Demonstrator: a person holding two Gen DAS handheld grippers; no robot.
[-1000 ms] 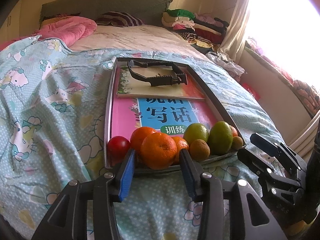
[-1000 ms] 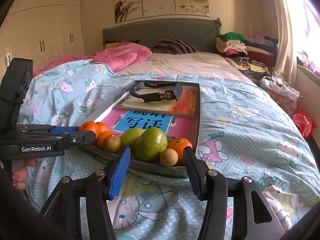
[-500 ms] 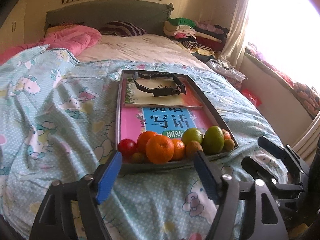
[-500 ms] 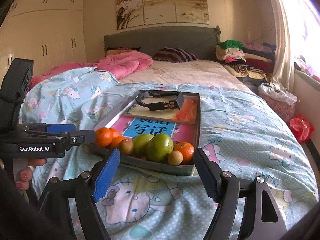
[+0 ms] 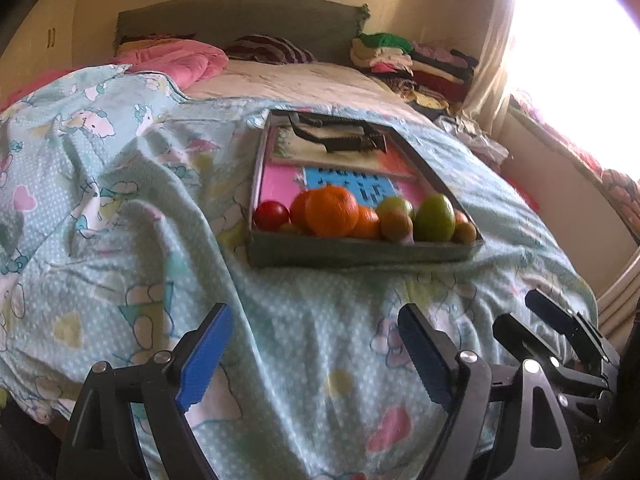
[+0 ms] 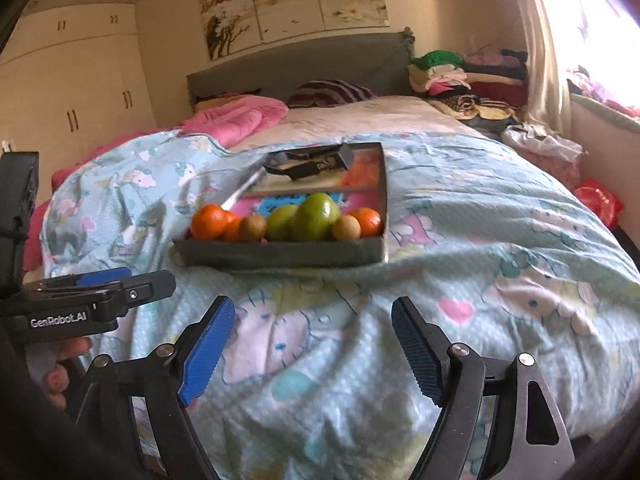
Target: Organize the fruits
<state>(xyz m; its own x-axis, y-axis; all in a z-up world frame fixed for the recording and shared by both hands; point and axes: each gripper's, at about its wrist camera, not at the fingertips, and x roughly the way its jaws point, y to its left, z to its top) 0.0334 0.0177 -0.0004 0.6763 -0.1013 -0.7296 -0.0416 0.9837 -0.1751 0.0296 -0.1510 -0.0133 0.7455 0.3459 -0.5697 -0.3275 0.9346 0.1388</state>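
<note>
Along the tray's (image 5: 360, 254) near edge, fruits (image 5: 332, 211) line up crosswise.

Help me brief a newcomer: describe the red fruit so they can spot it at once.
On the blue cartoon-print bedspread lies a shallow grey tray with fruit lined along its near edge. The red fruit sits at the row's far left end, beside the oranges; it is the only red, glossy piece.
</note>
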